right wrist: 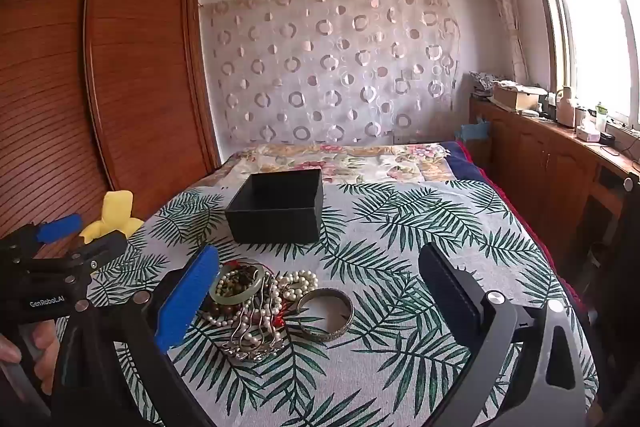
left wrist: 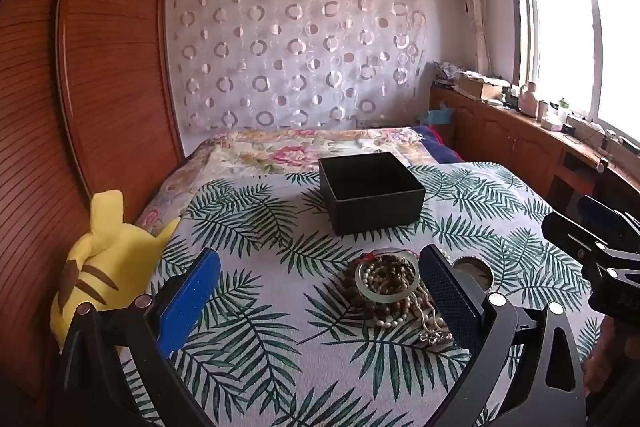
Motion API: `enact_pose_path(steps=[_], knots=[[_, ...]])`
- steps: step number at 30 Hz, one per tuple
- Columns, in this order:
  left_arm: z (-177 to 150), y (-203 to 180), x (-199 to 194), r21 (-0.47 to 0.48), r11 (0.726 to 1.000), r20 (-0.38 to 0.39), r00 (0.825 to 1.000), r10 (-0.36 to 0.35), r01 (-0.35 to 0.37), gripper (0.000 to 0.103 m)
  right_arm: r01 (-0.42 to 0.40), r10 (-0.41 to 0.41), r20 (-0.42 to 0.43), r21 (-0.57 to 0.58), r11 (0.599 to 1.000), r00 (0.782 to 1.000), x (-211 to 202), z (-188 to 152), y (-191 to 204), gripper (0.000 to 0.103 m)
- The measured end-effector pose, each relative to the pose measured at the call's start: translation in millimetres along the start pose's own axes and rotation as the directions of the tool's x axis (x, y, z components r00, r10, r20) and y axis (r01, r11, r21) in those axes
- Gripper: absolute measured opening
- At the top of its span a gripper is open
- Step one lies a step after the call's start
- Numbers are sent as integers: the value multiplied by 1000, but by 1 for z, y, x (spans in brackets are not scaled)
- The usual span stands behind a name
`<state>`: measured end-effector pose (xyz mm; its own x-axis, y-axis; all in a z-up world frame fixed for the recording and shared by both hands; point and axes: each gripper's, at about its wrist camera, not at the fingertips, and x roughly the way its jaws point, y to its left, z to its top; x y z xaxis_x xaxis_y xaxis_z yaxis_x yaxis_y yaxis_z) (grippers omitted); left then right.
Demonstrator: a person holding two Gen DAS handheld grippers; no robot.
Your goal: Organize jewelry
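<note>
Jewelry pile (right wrist: 256, 303) lies on the leaf-print bedspread (right wrist: 400, 227) near a black box (right wrist: 276, 215), both grippers wide open, empty

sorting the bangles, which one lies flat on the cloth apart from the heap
The dark metal bangle, flat on the cloth beside the heap; the pale green bangle sits on the beads.

We see daylight blowing out the window (left wrist: 576, 39); away from it walls bow, corners darken.
</note>
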<state>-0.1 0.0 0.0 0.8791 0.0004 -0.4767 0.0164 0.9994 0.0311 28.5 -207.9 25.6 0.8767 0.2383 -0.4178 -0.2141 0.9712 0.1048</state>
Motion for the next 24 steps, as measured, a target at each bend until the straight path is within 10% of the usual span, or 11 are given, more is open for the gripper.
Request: enact_pose_path(steps=[24], knots=[[3, -2, -1, -2, 1000, 10, 1000, -7, 7, 96, -3, 3, -6, 1, 1000, 1000, 1, 0, 1, 101]])
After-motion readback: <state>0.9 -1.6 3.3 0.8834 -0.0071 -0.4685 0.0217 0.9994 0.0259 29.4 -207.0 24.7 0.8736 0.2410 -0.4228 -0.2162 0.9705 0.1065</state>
